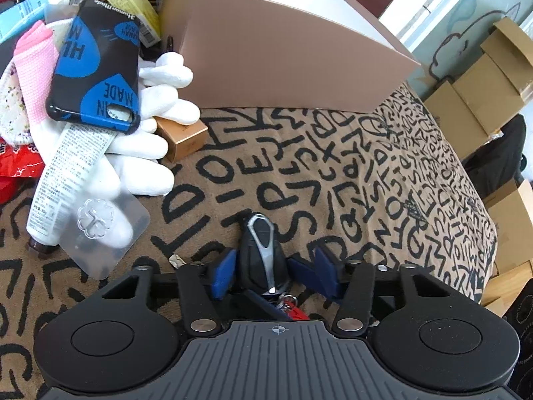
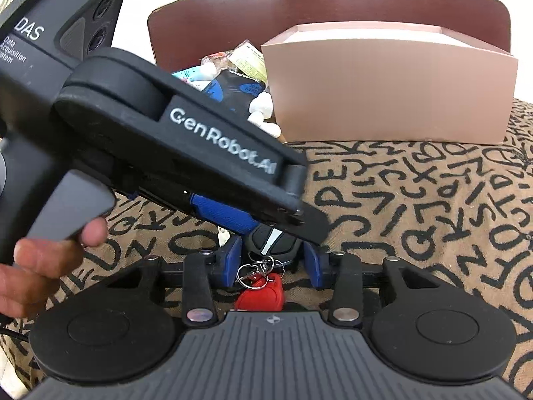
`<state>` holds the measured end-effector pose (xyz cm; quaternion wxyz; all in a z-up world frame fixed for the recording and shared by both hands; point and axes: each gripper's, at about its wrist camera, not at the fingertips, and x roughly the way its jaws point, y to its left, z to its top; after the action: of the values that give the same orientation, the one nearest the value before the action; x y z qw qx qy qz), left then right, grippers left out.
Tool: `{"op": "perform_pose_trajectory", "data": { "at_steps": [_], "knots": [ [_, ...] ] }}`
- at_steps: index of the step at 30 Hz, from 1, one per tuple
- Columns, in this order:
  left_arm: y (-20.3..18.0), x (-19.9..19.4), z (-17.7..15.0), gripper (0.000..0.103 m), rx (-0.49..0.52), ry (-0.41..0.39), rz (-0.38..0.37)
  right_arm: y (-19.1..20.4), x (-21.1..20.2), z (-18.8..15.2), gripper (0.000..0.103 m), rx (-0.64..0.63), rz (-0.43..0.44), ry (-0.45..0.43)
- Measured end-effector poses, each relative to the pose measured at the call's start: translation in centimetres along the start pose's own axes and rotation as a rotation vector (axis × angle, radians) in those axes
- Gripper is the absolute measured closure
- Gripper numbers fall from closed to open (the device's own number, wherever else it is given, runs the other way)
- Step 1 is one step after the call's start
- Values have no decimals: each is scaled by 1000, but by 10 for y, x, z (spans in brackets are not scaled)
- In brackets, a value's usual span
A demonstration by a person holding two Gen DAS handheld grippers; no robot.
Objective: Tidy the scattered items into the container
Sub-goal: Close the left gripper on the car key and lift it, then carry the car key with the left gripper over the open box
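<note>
Black key fob (image 1: 263,250) lies on the patterned cloth (image 1: 333,173), between both grippers' blue pads. Your left gripper (image 1: 273,266) and right gripper (image 2: 271,253) look unclenched, not yet pressing. Let 1 grip squarely, then lift toward the pink box (image 1: 283,60).

Cardboard boxes (image 1: 479,100) beside bright window (image 1: 429,3)

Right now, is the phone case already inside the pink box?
No, the phone case lies on the pile of scattered items to the left of the pink box, outside its wall.
</note>
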<state>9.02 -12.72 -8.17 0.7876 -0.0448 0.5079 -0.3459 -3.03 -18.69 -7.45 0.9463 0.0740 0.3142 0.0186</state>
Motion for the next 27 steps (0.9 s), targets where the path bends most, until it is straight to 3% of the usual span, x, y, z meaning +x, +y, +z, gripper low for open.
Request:
{"op": "perform_pose_trajectory", "data": {
  "at_steps": [6, 8, 13, 16, 27],
  "knots": [
    [1, 3, 1, 45, -8, -10, 9, 1, 13, 6, 55, -1, -26, -9],
    [1, 3, 2, 55, 0, -3, 21, 8, 26, 10, 56, -1, -37, -11],
    [8, 1, -5, 55, -14, 9, -12, 11, 21, 6, 57, -43, -22, -6],
    [5, 4, -5, 49, 1, 3, -9, 11, 30, 9, 55, -30, -29, -10],
    [-10, -2, -7, 54, 44, -23, 43, 12, 24, 12, 57, -60, -58, -1]
  ]
}}
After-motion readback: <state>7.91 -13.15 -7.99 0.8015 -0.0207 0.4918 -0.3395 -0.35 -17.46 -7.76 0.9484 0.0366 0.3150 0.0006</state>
